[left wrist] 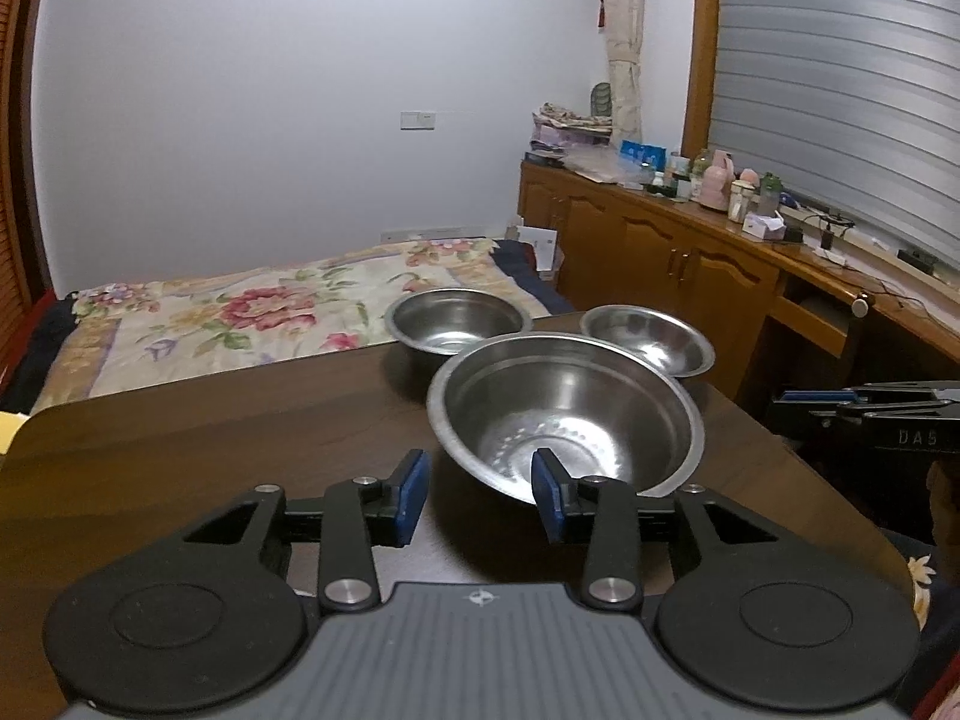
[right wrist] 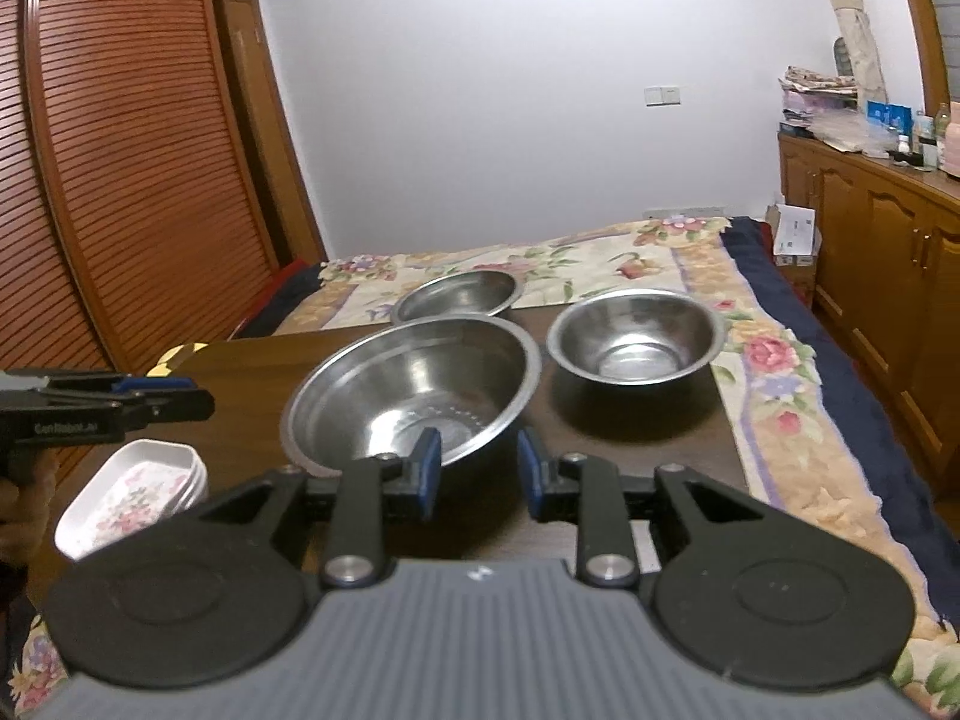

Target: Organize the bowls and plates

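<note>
Both grippers stand parted and empty over the dark wooden table point(left wrist: 240, 420). From the left gripper point(left wrist: 480, 495) the large steel bowl point(left wrist: 564, 414) lies at one o'clock, its near rim just past the right blue pad — likely the nearer tool. From the right gripper point(right wrist: 480, 474) the same bowl point(right wrist: 414, 390) sits at eleven o'clock. It is round, so no long axis matters. Two smaller steel bowls point(right wrist: 636, 336) point(right wrist: 456, 297) — smooth, shiny — wait behind it; glossy white floral plates point(right wrist: 132, 492) are stacked at nine o'clock.
</note>
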Demonstrator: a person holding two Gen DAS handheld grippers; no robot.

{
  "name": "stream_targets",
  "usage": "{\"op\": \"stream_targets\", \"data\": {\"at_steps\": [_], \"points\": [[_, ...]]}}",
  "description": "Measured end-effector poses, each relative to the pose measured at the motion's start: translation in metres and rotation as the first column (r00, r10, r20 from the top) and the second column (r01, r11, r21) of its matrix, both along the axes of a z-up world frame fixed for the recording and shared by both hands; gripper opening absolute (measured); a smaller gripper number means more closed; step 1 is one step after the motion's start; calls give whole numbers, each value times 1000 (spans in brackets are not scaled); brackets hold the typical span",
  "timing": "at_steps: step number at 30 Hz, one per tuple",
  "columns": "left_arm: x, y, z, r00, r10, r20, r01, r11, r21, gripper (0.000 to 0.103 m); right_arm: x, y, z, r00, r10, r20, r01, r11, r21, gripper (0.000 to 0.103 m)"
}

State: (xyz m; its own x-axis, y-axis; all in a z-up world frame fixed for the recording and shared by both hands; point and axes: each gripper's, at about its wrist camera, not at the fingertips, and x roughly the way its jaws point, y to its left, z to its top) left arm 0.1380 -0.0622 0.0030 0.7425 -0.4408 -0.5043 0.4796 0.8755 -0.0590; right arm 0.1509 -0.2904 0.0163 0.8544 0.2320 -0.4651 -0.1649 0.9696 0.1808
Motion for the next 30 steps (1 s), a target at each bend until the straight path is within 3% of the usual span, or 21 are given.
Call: {"op": "stream_targets", "data": {"at_steps": [2,8,30], "points": [[2,-6,-1,1000,-4,2,4,1000,-4,47,2,-5,0,1000,-8,5,8,1000,6,32],[11,-19,-4,1000,-2,5,2,1000,-13,57,11,-15,-3,999,-29,16,28,999,43,51],[55,-24,-33,995,79,-69,-80,997,-20,57,50,-14,-26,998,-60,-35,63,991,116,52]]}}
